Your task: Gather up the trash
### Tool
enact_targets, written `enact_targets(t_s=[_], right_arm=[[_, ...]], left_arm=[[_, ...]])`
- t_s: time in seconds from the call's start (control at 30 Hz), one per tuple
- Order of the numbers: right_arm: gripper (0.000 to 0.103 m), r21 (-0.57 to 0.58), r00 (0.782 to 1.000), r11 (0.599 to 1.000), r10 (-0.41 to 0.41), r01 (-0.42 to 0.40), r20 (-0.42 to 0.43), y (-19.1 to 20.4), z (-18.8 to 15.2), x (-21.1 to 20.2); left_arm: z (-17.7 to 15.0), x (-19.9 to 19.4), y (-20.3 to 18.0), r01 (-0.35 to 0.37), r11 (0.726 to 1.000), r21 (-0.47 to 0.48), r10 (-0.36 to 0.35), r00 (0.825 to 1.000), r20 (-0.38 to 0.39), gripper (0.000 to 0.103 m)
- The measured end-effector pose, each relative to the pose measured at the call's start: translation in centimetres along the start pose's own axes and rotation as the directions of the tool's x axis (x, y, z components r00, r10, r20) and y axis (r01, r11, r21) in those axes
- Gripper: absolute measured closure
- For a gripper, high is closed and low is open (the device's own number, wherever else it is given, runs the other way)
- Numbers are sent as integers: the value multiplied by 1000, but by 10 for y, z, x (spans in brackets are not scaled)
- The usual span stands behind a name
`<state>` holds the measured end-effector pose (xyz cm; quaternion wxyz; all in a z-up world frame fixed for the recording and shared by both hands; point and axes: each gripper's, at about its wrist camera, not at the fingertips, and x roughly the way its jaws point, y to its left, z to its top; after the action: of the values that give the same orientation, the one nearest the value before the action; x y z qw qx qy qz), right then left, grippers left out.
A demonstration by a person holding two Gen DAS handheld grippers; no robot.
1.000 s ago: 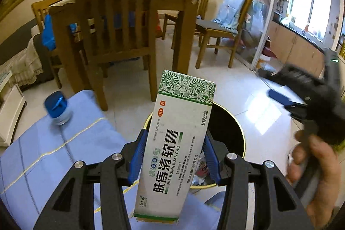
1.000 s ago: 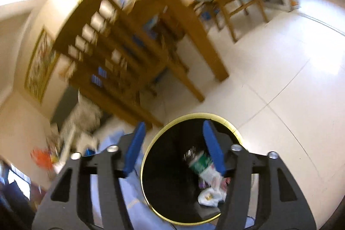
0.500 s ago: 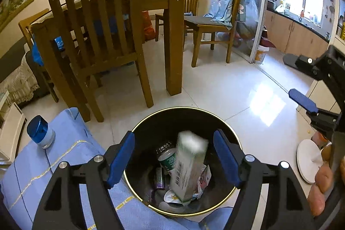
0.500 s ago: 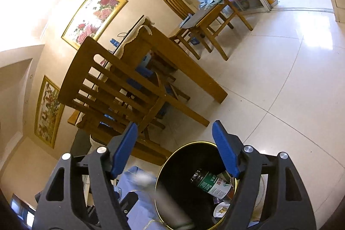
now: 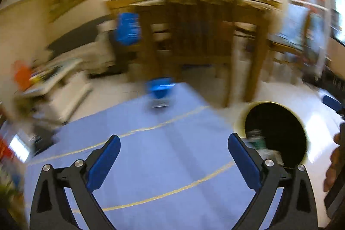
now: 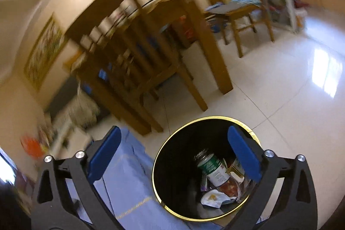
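My left gripper (image 5: 173,144) hangs over the blue tablecloth (image 5: 151,161), its jaws opening wide with nothing between them. A blue-capped jar (image 5: 160,93) stands blurred near the cloth's far edge. The black bin with a gold rim (image 5: 278,133) sits on the floor to the right. In the right wrist view my right gripper (image 6: 173,139) is above the bin's (image 6: 172,165) left rim, jaws opening, empty. Inside the bin lie a green-labelled bottle (image 6: 210,166), a white wrapper (image 6: 212,197) and other trash.
A wooden chair (image 5: 198,21) and dining table (image 6: 183,5) stand beyond the cloth and bin. A second chair (image 6: 241,12) is further back on the white tiled floor (image 6: 291,89). A low white shelf (image 5: 64,87) is at left. A person's hand (image 5: 333,163) shows at the right edge.
The left gripper let the white and green box drop into the bin, opened wider and swung left over the tablecloth. The right gripper opened wider and shifted above the bin.
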<state>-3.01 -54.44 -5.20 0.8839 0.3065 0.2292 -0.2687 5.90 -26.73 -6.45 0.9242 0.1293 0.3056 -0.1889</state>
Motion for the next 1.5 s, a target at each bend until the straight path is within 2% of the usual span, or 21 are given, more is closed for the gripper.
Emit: enact_targets(t_s=[0.03, 0.1, 0.13, 0.2, 0.27, 0.33, 0.37, 0.4, 0.43, 0.47, 0.5, 0.53, 0.6, 0.7, 0.87, 0.97, 1.23, 1.5], right_arm=[[5, -74, 999, 997, -24, 23, -25, 22, -9, 6], [5, -210, 996, 977, -57, 41, -70, 63, -29, 18], [5, -293, 992, 956, -59, 25, -109, 92, -45, 26], [5, -384, 985, 923, -58, -10, -165, 132, -73, 35], [6, -468, 972, 882, -64, -52, -228, 177, -108, 39], [6, -544, 961, 833, -62, -100, -271, 216, -142, 31], [6, -562, 962, 812, -4, -157, -274, 236, -162, 14], [6, -547, 957, 809, 64, -216, -283, 245, -171, 0], [6, -519, 944, 807, 138, -282, -299, 250, -176, -14], [6, -464, 920, 807, 235, -365, -314, 257, -178, -32], [6, -440, 912, 809, 275, -390, -303, 263, -178, -47], [6, -449, 914, 802, 289, -394, -286, 269, -177, -59], [6, -527, 928, 765, 303, -372, -216, 290, -176, -96], [6, -585, 924, 719, 341, -376, -175, 308, -180, -132], [5, -658, 946, 686, 296, -309, -136, 323, -197, -150], [5, -639, 937, 689, 306, -341, -170, 318, -199, -152], [5, -615, 939, 711, 290, -340, -185, 303, -196, -148], [5, -614, 935, 708, 299, -351, -190, 299, -193, -151]], left_arm=[[-8, -9, 31, -56, 997, -49, 56, 998, 7, 7], [-16, -19, 67, -134, 986, -103, 134, 991, -8, 7], [-23, -25, 89, -187, 974, -131, 185, 982, -23, 7], [-37, -37, 128, -255, 949, -183, 250, 967, -53, 7], [-48, -48, 155, -293, 930, -221, 284, 956, -73, 7], [-59, -69, 180, -349, 905, -244, 341, 937, -76, 7], [-63, -77, 188, -368, 896, -249, 362, 929, -70, 7], [-66, -87, 195, -383, 887, -257, 380, 923, -61, 7], [-71, -101, 205, -390, 879, -275, 392, 918, -50, 7], [-73, -111, 210, -392, 874, -288, 397, 917, -44, 7], [-74, -122, 215, -390, 869, -304, 398, 916, -39, 7], [-76, -135, 221, -383, 865, -323, 396, 918, -28, 7], [-75, -153, 226, -373, 862, -343, 395, 919, -6, 7], [-73, -174, 232, -362, 856, -368, 402, 915, 37, 7], [-77, -181, 230, -333, 867, -371, 377, 925, 52, 7], [-79, -181, 226, -339, 875, -345, 376, 925, 45, 7], [-81, -184, 222, -318, 883, -345, 358, 932, 58, 7], [-82, -180, 222, -326, 882, -341, 361, 932, 43, 7]])
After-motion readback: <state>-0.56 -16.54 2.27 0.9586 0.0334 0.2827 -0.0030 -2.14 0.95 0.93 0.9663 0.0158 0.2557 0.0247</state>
